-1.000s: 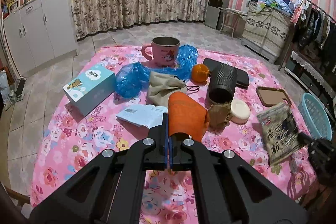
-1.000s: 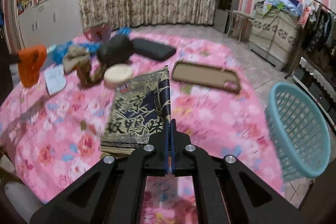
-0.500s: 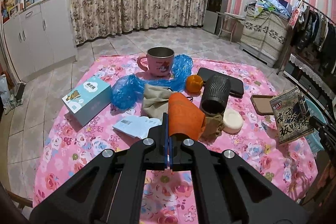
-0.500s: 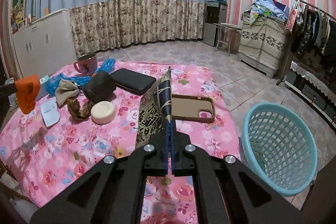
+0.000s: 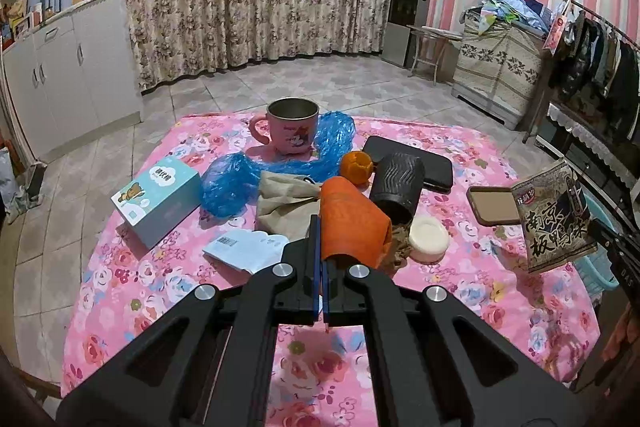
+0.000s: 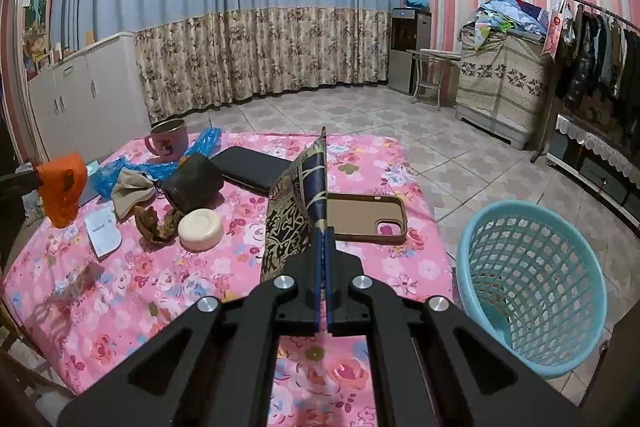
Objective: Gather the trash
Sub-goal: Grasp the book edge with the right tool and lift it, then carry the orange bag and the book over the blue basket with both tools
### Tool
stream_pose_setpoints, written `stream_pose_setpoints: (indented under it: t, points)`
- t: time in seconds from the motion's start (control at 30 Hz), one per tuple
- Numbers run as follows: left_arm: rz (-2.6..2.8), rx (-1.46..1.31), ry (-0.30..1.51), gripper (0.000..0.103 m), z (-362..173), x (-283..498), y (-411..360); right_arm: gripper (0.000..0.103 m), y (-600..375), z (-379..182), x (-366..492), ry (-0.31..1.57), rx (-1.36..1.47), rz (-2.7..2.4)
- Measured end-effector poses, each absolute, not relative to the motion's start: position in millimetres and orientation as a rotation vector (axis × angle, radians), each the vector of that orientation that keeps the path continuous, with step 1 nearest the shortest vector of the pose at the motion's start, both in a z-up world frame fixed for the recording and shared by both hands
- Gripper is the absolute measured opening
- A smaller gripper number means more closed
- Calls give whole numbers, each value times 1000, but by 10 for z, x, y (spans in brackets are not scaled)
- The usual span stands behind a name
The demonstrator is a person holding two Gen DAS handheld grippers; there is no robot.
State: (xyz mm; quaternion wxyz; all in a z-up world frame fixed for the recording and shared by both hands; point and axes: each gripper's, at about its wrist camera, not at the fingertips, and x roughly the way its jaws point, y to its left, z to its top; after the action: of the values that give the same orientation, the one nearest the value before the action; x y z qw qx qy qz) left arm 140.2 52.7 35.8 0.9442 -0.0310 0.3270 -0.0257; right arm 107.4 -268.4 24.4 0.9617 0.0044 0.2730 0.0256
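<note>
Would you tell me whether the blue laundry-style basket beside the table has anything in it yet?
Empty, as far as visible: the blue basket shows only bare mesh wall and floor inside; its near inner side is hidden.

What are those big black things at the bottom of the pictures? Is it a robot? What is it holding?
No robot: a person holds black tongs in each hand, with a camera on each looking forward along them. The left tongs pinch an orange wrapper. The right tongs pinch a dark snack bag, lifted off the table. On the pink flowered tablecloth lie a pink mug, a blue plastic bag, a phone case and a round white soap. The blue basket beside the table is probably for the trash.
</note>
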Motion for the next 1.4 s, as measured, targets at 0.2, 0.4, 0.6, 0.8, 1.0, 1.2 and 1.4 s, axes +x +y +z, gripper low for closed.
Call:
stream_pose_setpoints:
  t: [0.2, 0.4, 0.6, 0.8, 1.0, 1.2, 1.4]
  points:
    - [-64, -41, 658, 0, 408, 1412, 396, 2, -2767, 282, 1064, 542, 25, 50]
    - [-80, -27, 649, 0, 468, 1448, 248, 2, -2918, 346, 1040, 521, 49, 35]
    - [-120, -10, 631, 0, 585, 1480, 33, 2, -3122, 434, 1002, 496, 72, -5]
    - [-196, 14, 605, 0, 719, 1539, -347, 2, -3440, 583, 870, 462, 104, -79]
    - [-286, 24, 607, 0, 760, 1633, -820, 2, -3872, 638, 742, 452, 137, -167]
    - [-379, 73, 612, 0, 695, 1721, -1461, 2, -4381, 567, 633, 472, 176, -263]
    - [-488, 124, 632, 0, 506, 1778, -2222, 2, -4737, 362, 581, 515, 184, -351]
